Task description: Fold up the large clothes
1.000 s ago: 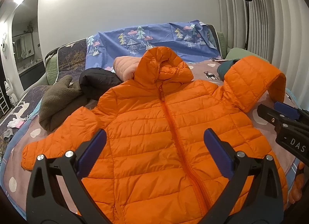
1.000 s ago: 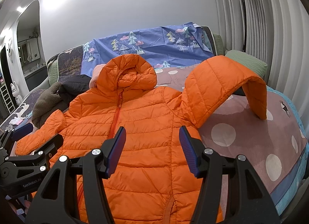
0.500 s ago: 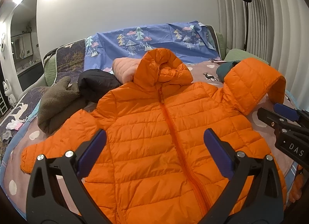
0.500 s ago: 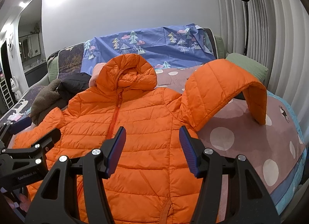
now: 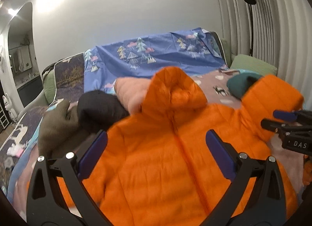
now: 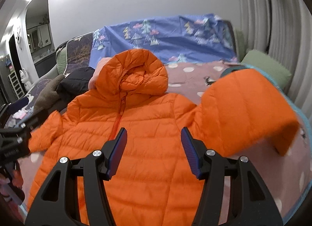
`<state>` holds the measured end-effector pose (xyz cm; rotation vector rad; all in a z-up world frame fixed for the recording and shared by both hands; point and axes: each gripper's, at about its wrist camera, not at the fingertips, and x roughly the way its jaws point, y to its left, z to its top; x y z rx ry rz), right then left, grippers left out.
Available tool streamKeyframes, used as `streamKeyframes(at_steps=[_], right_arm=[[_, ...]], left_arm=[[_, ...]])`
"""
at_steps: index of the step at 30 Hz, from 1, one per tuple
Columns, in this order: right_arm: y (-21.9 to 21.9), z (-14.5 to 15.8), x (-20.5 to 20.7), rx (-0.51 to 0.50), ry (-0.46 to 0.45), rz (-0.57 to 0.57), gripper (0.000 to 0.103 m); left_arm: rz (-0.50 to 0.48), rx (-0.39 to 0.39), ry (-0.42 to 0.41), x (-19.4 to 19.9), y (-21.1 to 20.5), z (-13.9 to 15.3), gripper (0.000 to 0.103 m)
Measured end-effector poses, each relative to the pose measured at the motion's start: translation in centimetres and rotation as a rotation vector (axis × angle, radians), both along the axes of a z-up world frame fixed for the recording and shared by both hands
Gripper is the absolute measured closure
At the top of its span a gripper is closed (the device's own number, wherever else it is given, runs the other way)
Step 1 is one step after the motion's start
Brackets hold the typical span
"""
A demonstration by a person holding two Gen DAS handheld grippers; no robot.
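We hold our left gripper (image 5: 156, 144) and right gripper (image 6: 154, 142) spread wide, empty, above the orange jacket (image 6: 136, 128) spread mid-bed (image 6: 195, 73); brown, black, pink garments (image 5: 101, 108) crowd its far-left edge.

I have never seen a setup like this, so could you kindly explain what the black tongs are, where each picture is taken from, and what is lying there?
There is no robot here: a person holds a two-finger gripper in each hand, and a small wide-angle camera on each one looks forward along its fingers. One picture comes from the left gripper, the other from the right gripper. The black arms with blue pads at the bottom of each view are that gripper's own fingers. Both stand open and hold nothing.

Below them an orange hooded jacket lies face up, zipped, on a bed with a dotted cover. One sleeve arches up instead of lying flat. Beside the hood lie a black garment, a brown one and a pink one. The left view is blurred.
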<state>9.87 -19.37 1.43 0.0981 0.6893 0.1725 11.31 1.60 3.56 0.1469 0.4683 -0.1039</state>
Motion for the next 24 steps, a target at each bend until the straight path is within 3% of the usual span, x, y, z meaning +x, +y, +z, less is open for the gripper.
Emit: streamKeyframes(at_steps=[3,7,14,21,22,23,24], right_arm=[[-0.7,0.1,5.3,0.057,0.047,-0.002,0.043],[-1.5,-0.5,12.2,0.143,0.112,-0.006,0.028],[-3.3,-5.9,24.6,0.371,0.298,-0.108,0.021],[-3.2,-10.0,30.4,0.539,0.332,-0.107,0.018],[-3.0,-10.1,30.7,0.559,0.319,-0.082,0.022],[-2.8,-9.9,30.9,0.560,0.299,-0.062,0.048],[-2.5,-9.4,30.9,0.539,0.269,-0.041,0.067]], left_arm=[[-0.016,-0.021,0.039,4.9,0.3,0.9,0.002],[-0.046,-0.030,0.117,11.8,-0.2,1.0,0.002],[-0.022,0.000,0.189,22.7,-1.5,-0.6,0.002],[-0.028,-0.036,0.249,29.8,-0.8,-3.0,0.004],[-0.047,-0.061,0.257,30.2,-0.7,-3.2,0.017],[-0.092,-0.098,0.282,30.7,-0.5,-3.6,0.031],[-0.123,-0.121,0.307,31.1,-0.5,-3.9,0.066]])
